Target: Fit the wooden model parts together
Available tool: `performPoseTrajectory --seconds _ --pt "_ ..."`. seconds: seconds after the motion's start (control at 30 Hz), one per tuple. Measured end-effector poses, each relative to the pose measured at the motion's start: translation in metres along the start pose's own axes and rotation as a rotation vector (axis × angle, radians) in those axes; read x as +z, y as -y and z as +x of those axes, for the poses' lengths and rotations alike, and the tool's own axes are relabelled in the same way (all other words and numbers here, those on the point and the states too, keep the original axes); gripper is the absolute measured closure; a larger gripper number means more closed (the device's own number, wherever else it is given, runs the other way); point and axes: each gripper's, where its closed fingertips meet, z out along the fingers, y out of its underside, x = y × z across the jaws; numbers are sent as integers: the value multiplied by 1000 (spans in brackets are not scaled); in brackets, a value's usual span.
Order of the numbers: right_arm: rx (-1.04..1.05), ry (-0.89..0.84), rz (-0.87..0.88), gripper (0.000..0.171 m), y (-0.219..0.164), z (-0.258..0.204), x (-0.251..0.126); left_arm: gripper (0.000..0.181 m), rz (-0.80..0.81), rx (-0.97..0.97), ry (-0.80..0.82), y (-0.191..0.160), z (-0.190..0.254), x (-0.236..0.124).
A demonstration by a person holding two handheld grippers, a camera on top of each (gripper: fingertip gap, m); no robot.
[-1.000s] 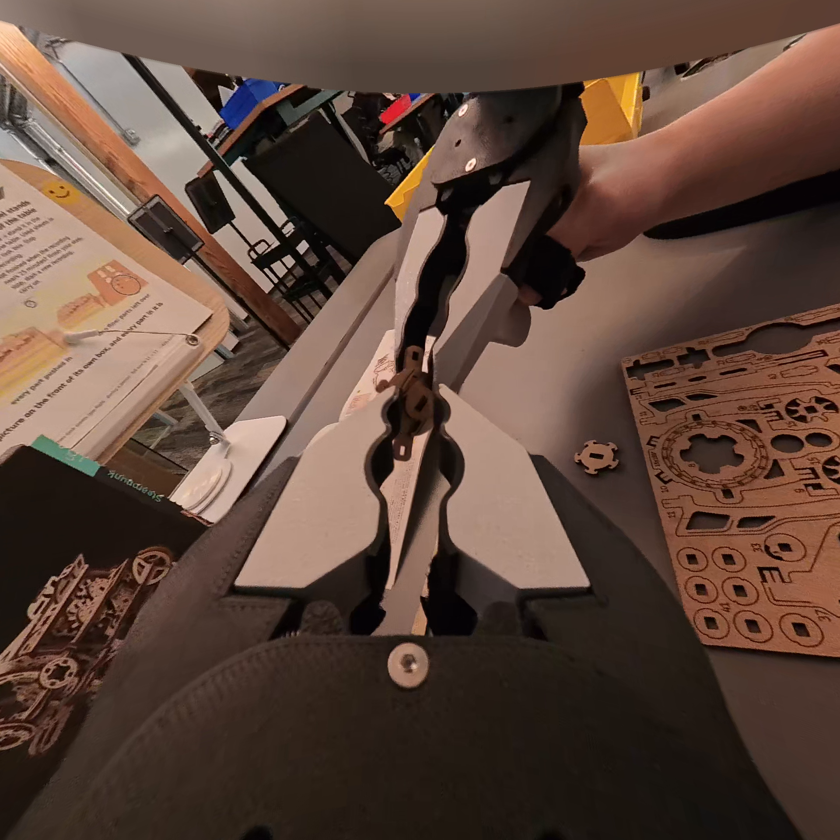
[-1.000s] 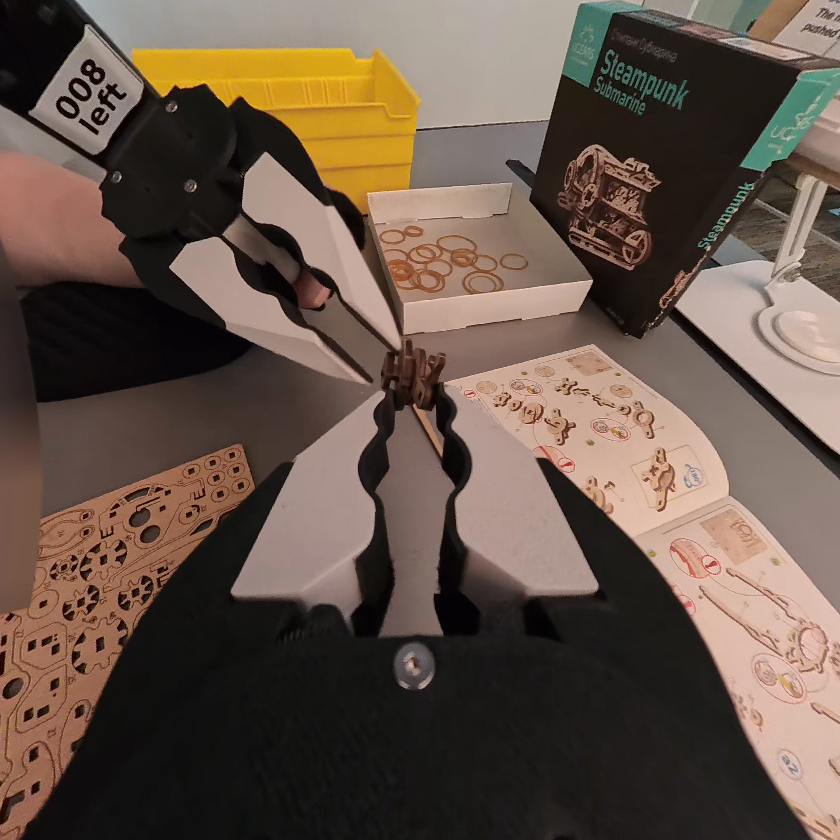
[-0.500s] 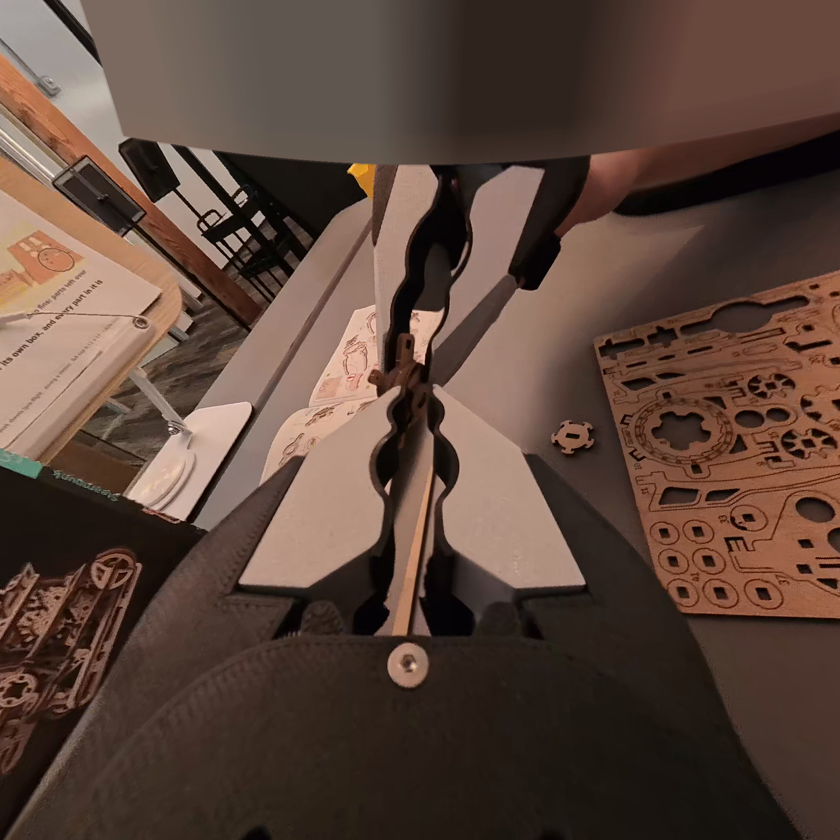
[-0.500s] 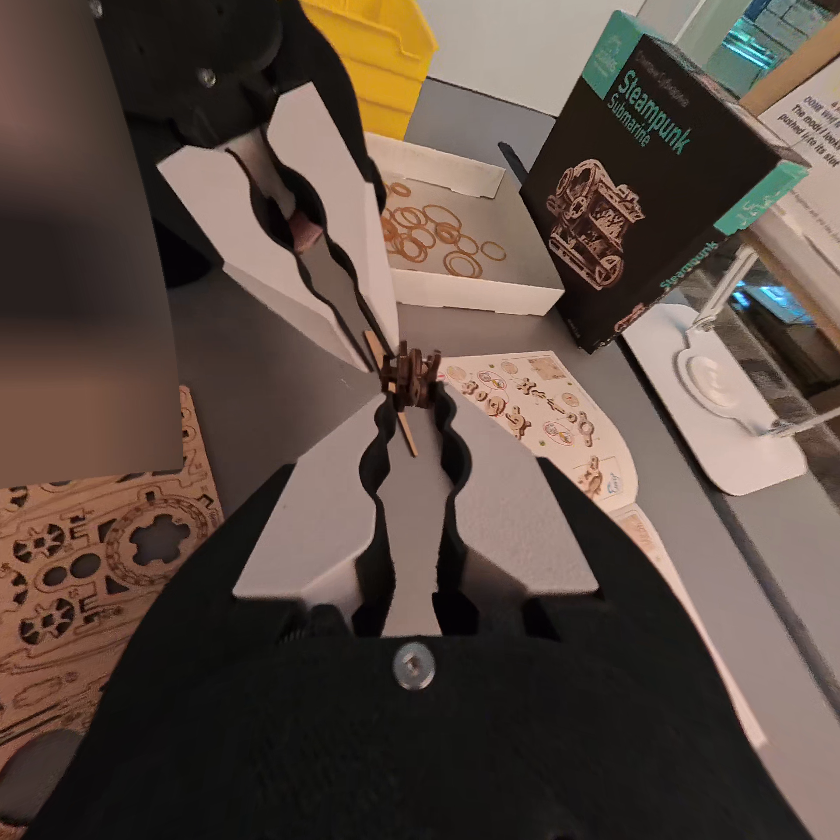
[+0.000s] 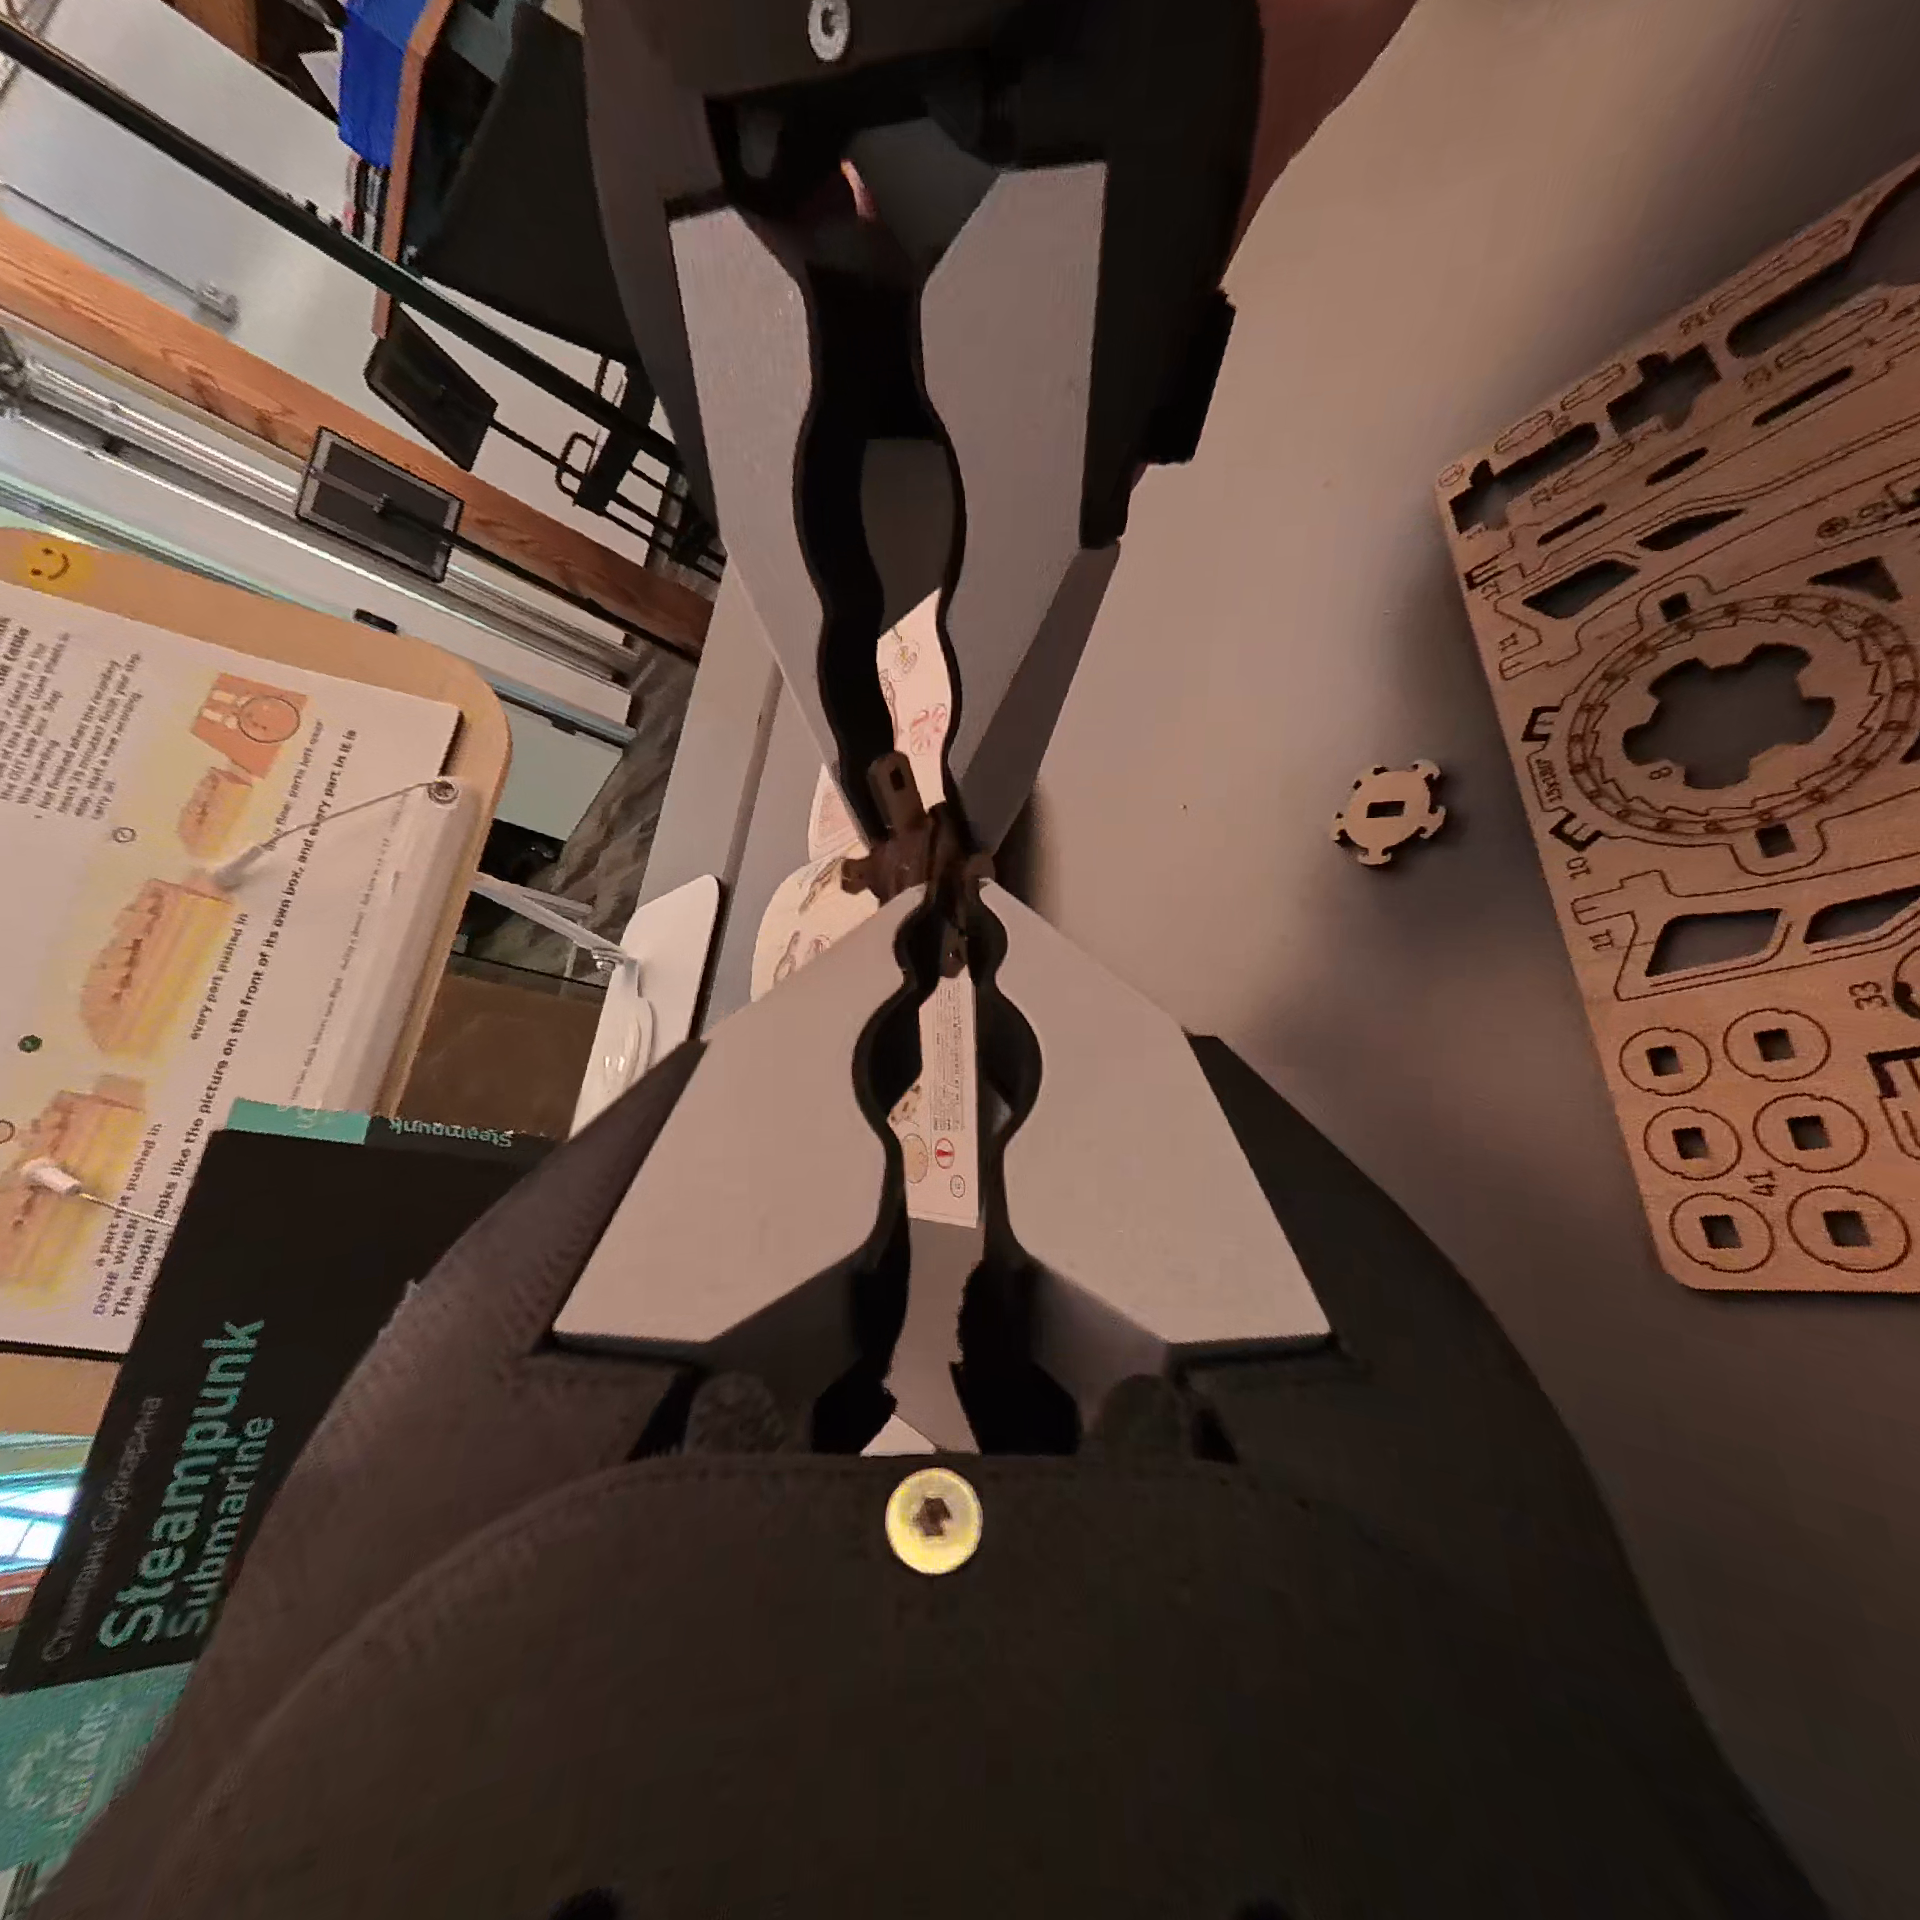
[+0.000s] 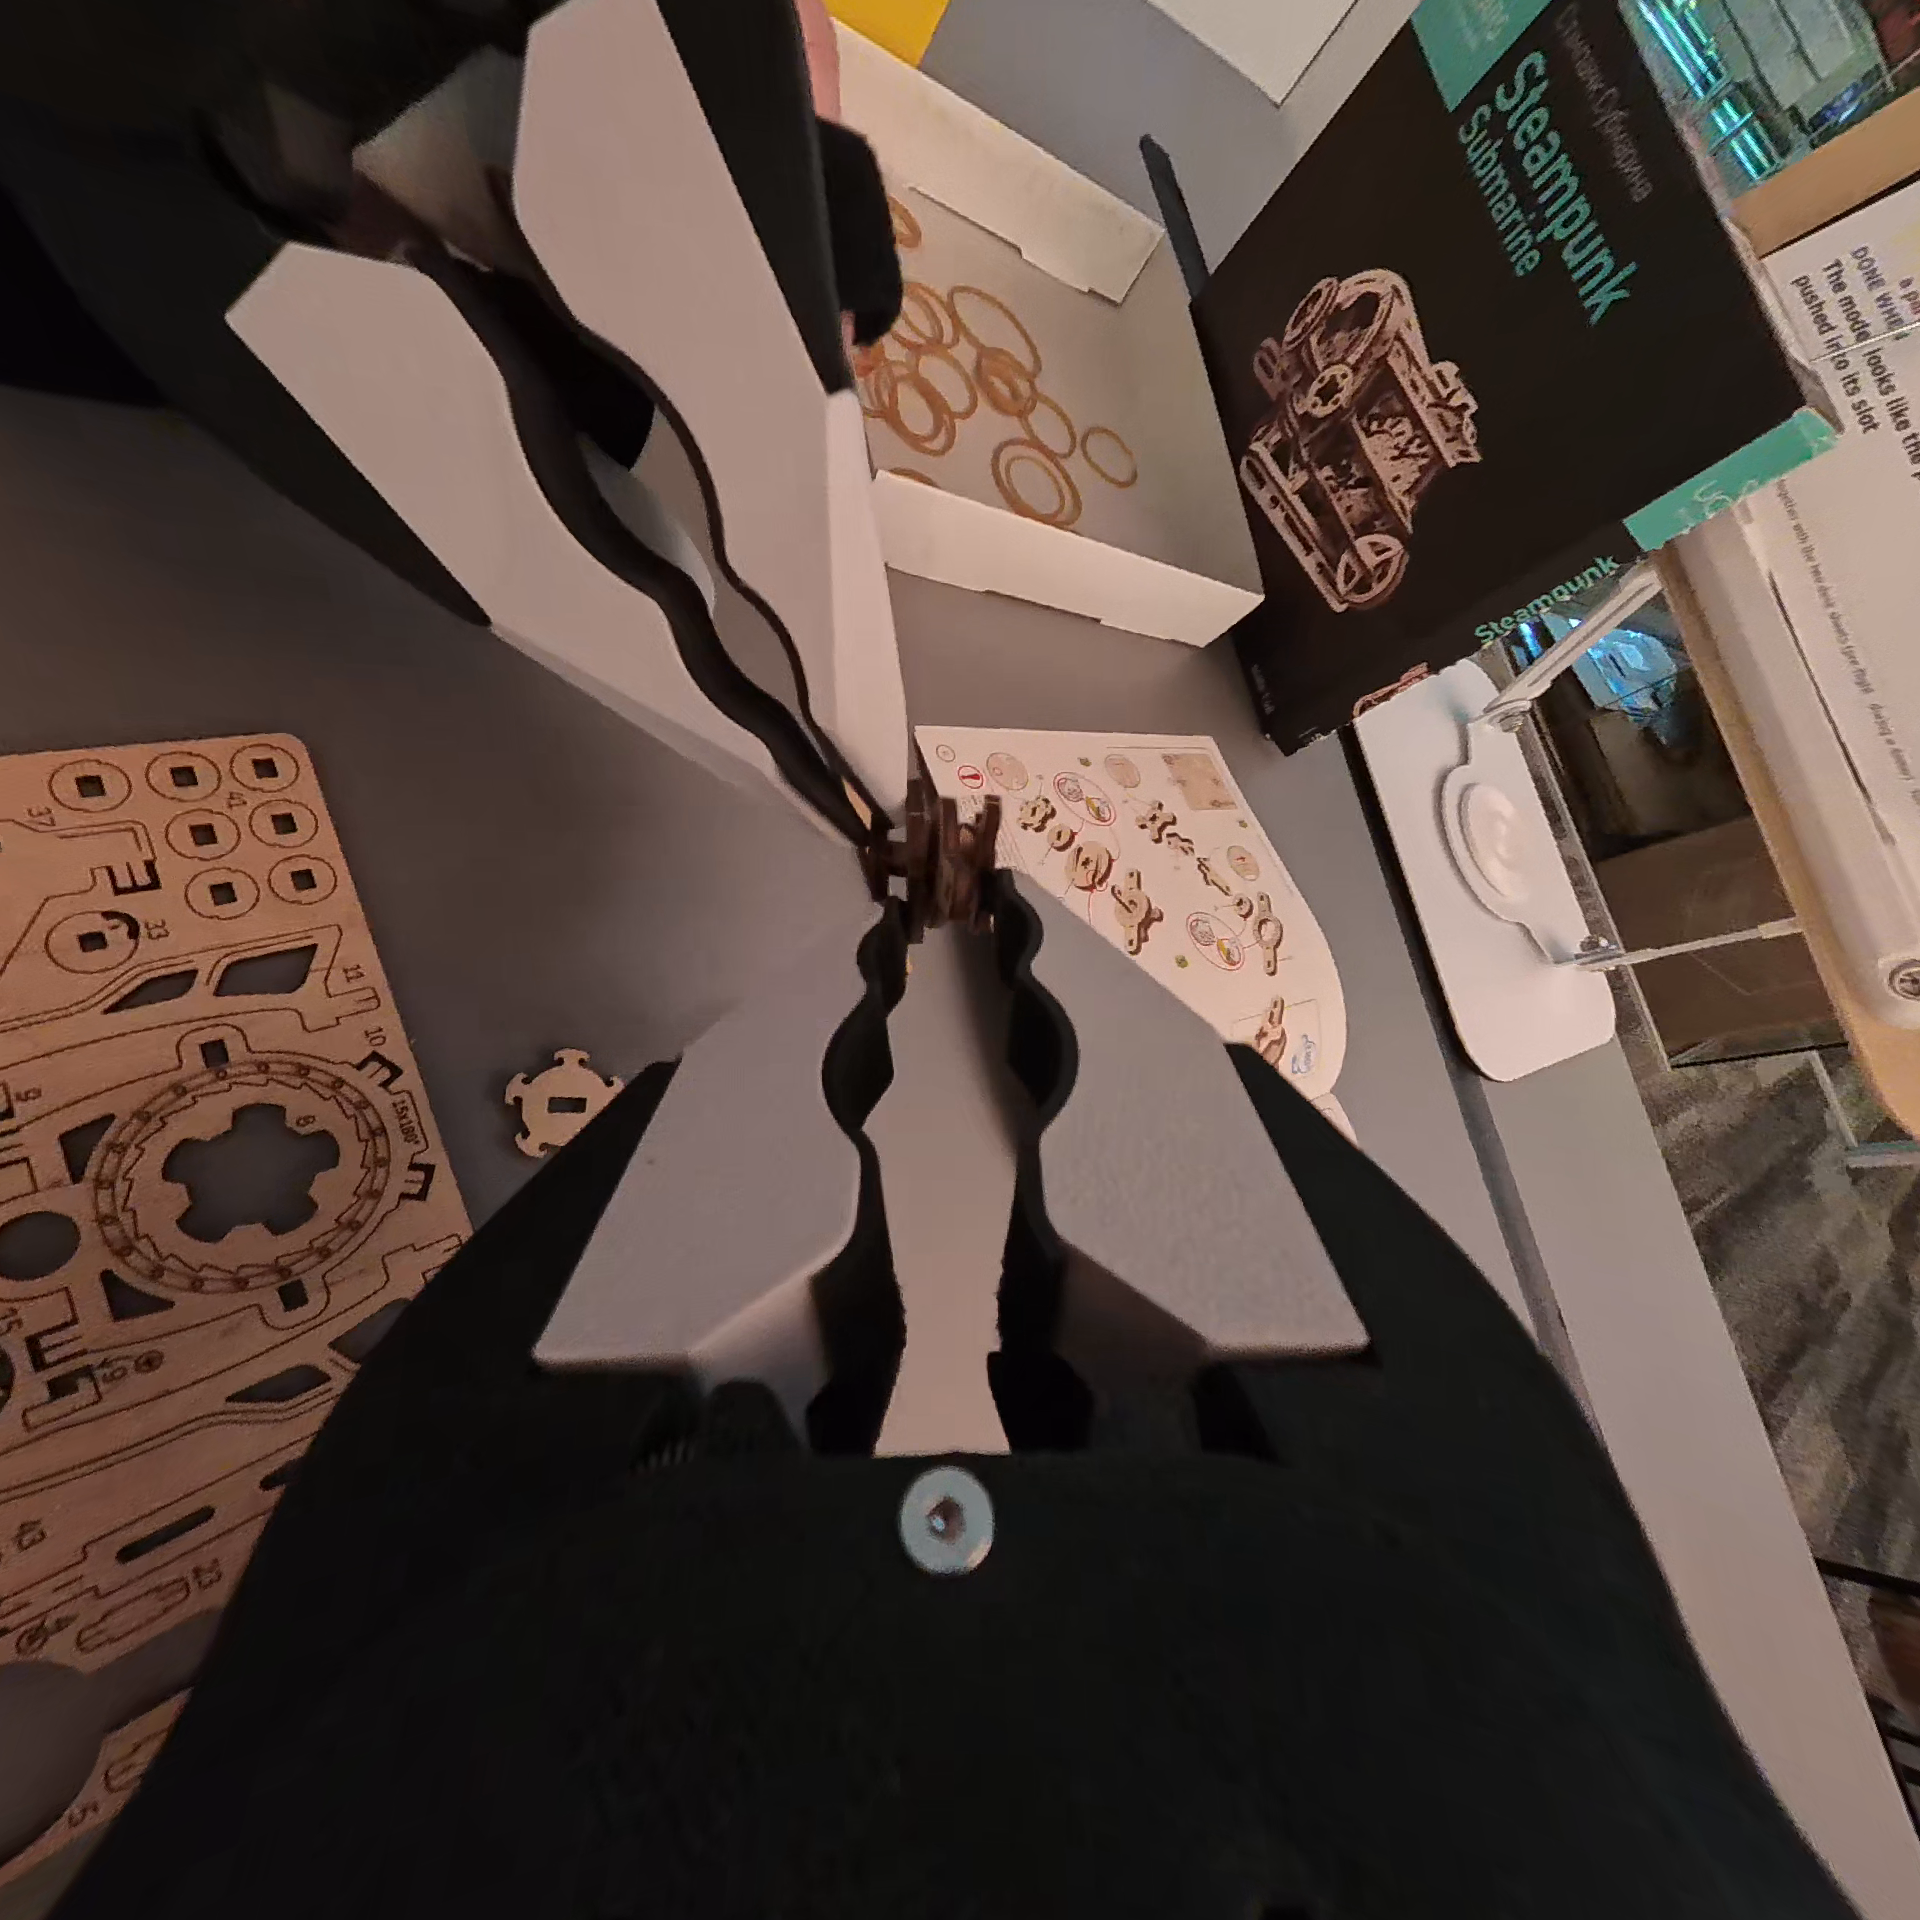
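Two grippers point(image 5: 940, 894) point(image 6: 935, 883), one wooden sheet point(image 6: 156, 1143), one loose gear point(image 6: 561, 1101), one black box point(image 6: 1496, 353), one white tray point(image 6: 1060, 582), one instruction booklet point(image 6: 1143, 862).

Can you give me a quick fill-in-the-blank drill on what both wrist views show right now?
1. The small dark wooden model assembly is pinched by ___ tools at once.
2. The loose gear-shaped wooden piece lies on the grey table beside the laser-cut ___ sheet.
3. The thin tan rings lie inside a shallow ___ cardboard tray.
4. The black model kit box stands next to the open ___ booklet.

Missing words: both; plywood; white; instruction
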Motion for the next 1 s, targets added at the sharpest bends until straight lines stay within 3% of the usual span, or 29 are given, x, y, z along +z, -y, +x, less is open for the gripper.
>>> performPoseTrajectory --seconds 0.03,0.67,0.87,1.0 --pt "6 4 -2 155 0 0 0 180 -4 -10 -6 -1 0 0" --pt "293 146 26 156 -2 -3 3 180 -1 52 55 0 -2 1" --pt "527 290 82 157 1 -4 0 181 18 125 109 5 -6 -4" --pt "552 327 76 156 -3 -8 3 181 15 133 86 4 -4 -3"
